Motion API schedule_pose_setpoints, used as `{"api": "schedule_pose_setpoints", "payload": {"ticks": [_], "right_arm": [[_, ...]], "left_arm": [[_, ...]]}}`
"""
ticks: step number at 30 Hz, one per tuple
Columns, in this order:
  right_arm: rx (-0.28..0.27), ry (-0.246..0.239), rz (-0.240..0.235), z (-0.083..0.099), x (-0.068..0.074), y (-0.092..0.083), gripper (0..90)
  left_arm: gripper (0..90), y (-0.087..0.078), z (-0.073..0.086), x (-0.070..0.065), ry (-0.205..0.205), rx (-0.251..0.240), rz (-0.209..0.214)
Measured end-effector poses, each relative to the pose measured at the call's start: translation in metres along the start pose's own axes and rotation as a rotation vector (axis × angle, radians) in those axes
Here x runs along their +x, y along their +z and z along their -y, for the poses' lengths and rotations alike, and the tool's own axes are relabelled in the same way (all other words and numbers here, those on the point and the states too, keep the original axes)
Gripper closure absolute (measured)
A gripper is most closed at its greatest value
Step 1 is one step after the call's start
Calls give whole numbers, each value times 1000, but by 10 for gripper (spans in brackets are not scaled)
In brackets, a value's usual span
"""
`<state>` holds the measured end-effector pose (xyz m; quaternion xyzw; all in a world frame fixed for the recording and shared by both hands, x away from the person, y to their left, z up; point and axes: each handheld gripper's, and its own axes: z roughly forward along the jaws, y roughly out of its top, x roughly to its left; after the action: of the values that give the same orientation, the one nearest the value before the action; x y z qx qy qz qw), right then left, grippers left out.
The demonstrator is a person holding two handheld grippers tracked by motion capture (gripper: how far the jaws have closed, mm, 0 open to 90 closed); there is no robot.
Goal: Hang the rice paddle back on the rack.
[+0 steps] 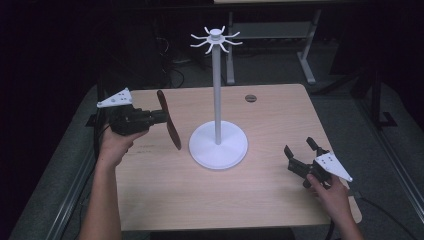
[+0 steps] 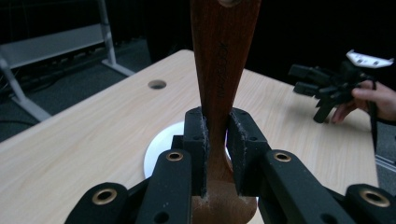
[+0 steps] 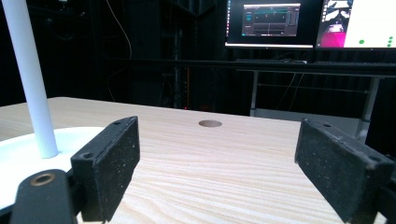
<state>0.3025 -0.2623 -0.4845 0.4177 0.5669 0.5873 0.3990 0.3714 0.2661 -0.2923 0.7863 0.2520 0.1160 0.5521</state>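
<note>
My left gripper (image 1: 159, 117) is shut on a dark brown wooden utensil (image 1: 169, 120), held above the table's left side, just left of the white stand (image 1: 218, 144). In the left gripper view the wooden utensil (image 2: 223, 70) rises between the pads (image 2: 195, 140), clamped near its lower part. The stand has a round base, a tall pole (image 1: 216, 90) and a crown of hooks (image 1: 216, 39) at the top. My right gripper (image 1: 301, 148) rests low at the table's right front, open with nothing between its jaws; its pads (image 3: 112, 163) stand wide apart over bare wood.
The light wooden table (image 1: 270, 200) has a round cable hole (image 1: 250, 98) at the back right. The stand's pole (image 3: 30, 79) and base (image 3: 18, 158) lie to the left in the right gripper view. Desk frames and monitors (image 3: 268, 21) sit beyond the table.
</note>
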Motion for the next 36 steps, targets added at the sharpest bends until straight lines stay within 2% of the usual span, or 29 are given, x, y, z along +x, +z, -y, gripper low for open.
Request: {"api": "schedule_pose_setpoints", "payload": {"ticks": [4,36], "right_arm": [[-1,1,1,0,0,0,133],[-1,5,0,0,0,0,133]], "left_arm": [[782,-3,-11,-2,3,-24,13],[781,3,-89,-17,93,-66,43]]}}
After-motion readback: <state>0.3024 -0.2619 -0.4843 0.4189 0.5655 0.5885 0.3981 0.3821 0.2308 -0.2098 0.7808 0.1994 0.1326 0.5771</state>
